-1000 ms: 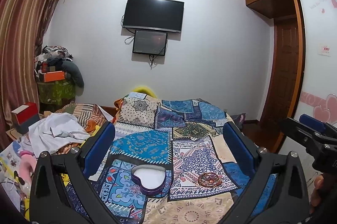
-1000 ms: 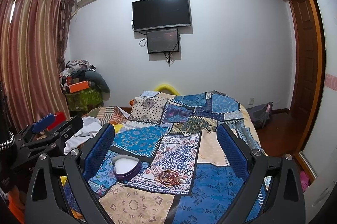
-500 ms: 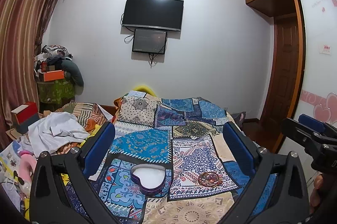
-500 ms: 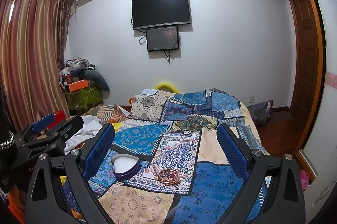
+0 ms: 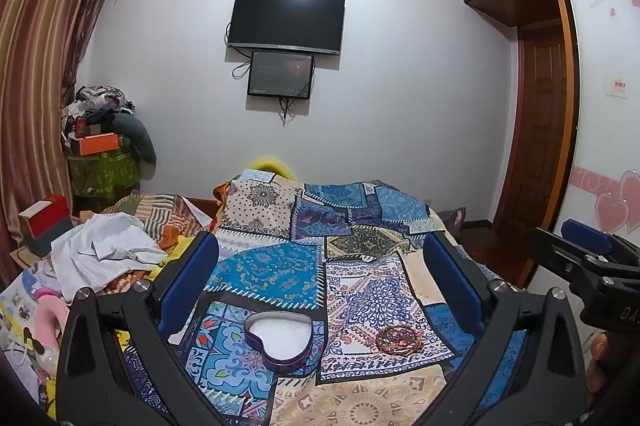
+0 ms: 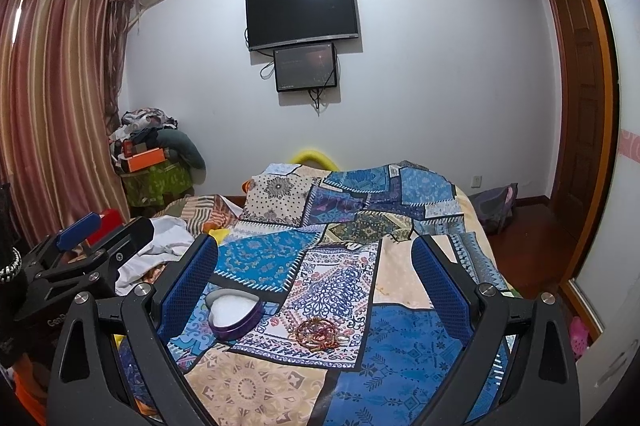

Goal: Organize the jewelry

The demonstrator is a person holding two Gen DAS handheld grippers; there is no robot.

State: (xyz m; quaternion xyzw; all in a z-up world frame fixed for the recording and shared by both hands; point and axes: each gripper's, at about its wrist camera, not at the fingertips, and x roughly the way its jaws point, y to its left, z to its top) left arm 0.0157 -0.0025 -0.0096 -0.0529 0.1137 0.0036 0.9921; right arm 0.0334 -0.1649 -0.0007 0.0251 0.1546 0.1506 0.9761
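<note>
Bracelets (image 5: 397, 339) heaped on bed quilt (image 5: 360, 306), just right of heart-shaped box (image 5: 279, 338), seen between fingers of both grippers. Left hand-held gripper (image 5: 320, 286) & right hand-held gripper (image 6: 316, 290) held above, jaws spread wide, nothing gripped.

The room is evenly and rather coolly lit from above, the white wall (image 5: 400, 86) bright and almost shadowless apart from a soft dark edge under the television (image 5: 285, 20). A faint sheen sits on the television's black screen, and the patchwork bedspread (image 6: 340, 266) below it stays sharp and colourful. Both views bow strongly, the curtain (image 6: 52, 106) left of the television curving, and the corners fall to black.
</note>
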